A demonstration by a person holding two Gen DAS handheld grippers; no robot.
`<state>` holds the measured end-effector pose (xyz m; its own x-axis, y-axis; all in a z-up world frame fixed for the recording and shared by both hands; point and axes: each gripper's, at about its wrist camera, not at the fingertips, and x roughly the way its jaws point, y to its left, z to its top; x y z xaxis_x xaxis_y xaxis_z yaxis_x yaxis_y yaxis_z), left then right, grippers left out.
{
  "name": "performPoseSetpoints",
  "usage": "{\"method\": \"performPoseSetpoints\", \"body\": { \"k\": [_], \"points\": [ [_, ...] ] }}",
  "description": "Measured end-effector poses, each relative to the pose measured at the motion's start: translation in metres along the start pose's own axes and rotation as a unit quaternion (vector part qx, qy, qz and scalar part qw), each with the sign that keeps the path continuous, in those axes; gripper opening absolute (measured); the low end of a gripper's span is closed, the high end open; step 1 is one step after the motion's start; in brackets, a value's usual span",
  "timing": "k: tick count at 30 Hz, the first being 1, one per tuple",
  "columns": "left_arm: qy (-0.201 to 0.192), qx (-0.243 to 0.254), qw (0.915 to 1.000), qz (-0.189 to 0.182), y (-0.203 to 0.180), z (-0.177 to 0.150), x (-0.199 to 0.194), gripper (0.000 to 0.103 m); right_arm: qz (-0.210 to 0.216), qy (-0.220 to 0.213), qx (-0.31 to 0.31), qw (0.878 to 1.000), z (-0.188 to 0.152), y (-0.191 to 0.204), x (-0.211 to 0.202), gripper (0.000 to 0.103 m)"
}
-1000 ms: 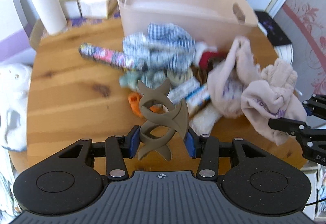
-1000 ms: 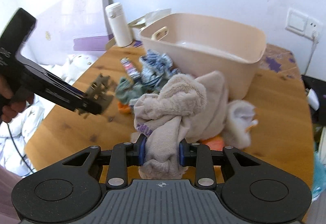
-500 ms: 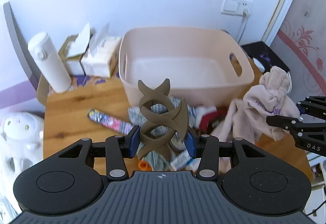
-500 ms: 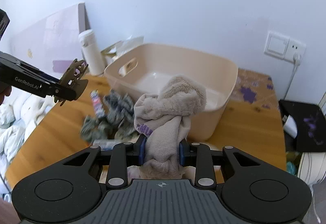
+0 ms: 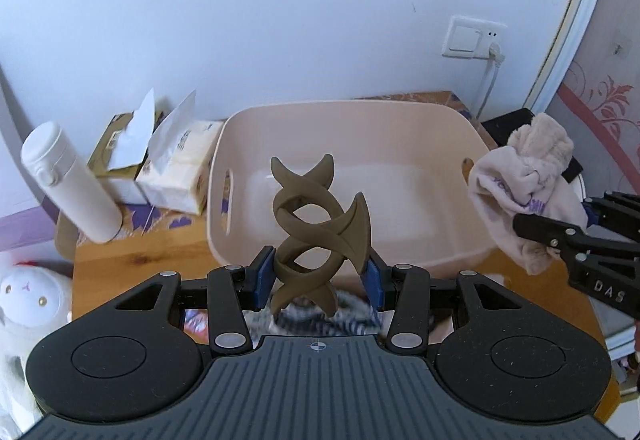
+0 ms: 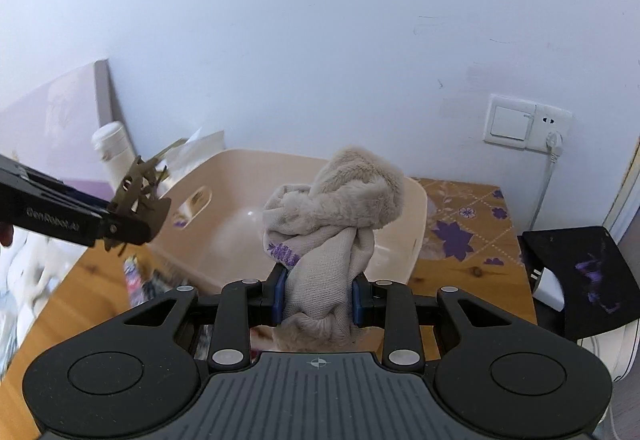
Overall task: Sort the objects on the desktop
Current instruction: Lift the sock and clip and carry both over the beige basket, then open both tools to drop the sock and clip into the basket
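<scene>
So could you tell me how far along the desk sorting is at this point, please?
Early still: the bin looks empty. The left gripper is shut on a brown hair claw and the right gripper on a beige sock, both near the bin. Striped cloth and other bits remain on the table.

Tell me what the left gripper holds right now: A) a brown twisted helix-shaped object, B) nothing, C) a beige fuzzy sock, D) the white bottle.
A: the left gripper has its blue pads closed on the brown twisted helix-shaped object; the beige sock is in the right gripper.
</scene>
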<state>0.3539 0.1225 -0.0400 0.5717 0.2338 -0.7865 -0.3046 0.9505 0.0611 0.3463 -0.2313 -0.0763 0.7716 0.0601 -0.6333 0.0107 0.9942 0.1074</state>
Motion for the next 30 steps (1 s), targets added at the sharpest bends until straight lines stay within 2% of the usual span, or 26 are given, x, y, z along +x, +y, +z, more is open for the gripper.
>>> {"method": "performPoseSetpoints", "body": {
  "k": [9,20,22,24,28,30],
  "points": [
    [0.01,-0.013,0.9994,0.032,-0.008,0.024,0.043,0.046,-0.019,0.027,-0.005,0.999,0.016,-0.006,0.049,0.029],
    [0.076,-0.009,0.9951,0.061,-0.011,0.024,0.093,0.046,-0.013,0.072,-0.029,0.997,0.015,-0.002,0.091,0.033],
    [0.091,-0.018,0.994,0.057,-0.01,0.021,0.098,0.046,-0.015,0.079,-0.029,0.996,0.013,-0.001,0.094,0.037],
    [0.097,-0.016,0.9935,0.058,-0.011,0.019,0.1,0.047,-0.015,0.086,-0.036,0.996,0.01,0.0,0.096,0.049],
    [0.104,-0.017,0.992,0.069,-0.014,0.018,0.103,0.047,-0.018,0.092,-0.059,0.994,0.006,0.005,0.097,0.054],
    [0.105,-0.018,0.9916,0.074,-0.015,0.019,0.103,0.052,-0.019,0.091,-0.06,0.994,0.007,0.005,0.095,0.064]
  ]
}}
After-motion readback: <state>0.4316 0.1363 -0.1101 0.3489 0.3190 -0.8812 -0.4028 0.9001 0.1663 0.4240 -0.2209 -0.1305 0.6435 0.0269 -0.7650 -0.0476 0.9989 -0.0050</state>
